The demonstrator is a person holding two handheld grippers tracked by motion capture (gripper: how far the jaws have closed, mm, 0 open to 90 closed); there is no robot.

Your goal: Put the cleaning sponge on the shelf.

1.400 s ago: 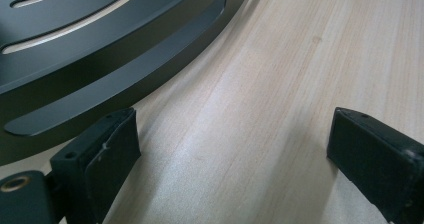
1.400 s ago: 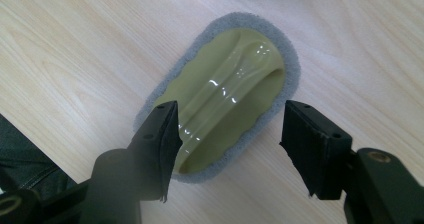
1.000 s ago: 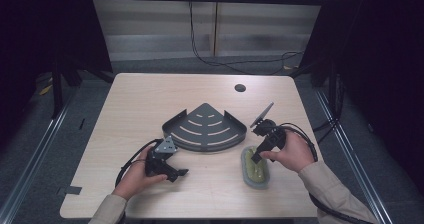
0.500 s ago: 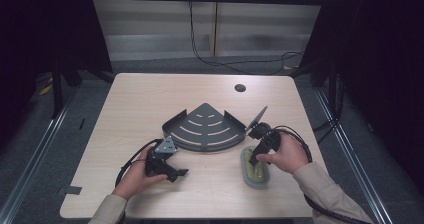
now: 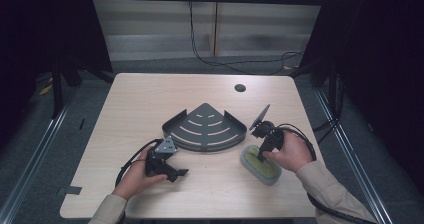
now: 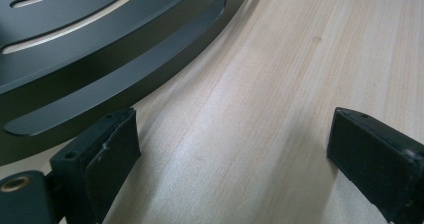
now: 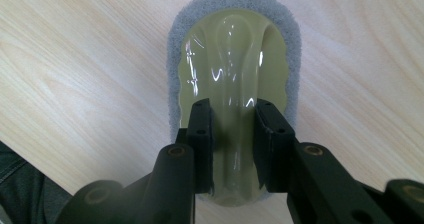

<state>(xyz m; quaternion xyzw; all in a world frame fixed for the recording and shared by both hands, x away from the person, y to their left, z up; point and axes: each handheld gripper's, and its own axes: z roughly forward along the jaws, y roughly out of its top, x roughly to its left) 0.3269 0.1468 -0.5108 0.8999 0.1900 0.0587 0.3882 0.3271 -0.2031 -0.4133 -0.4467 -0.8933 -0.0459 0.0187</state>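
Straddling the sponge's [image 7: 233, 96] raised handle along its long axis, the right claw [image 7: 233, 149] pinches it; the left claw [image 6: 235, 154] rests spread on the counter [image 5: 150, 99].

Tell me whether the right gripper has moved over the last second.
Yes. Against the dark corner shelf, the right gripper has come down a little toward the near edge of the table, onto the sponge scrubber, jaws now astride its handle.

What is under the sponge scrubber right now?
The sponge scrubber lies flat on the bare wooden table; its grey pad hides anything beneath. The right tongs straddle its glossy handle ridge from above.
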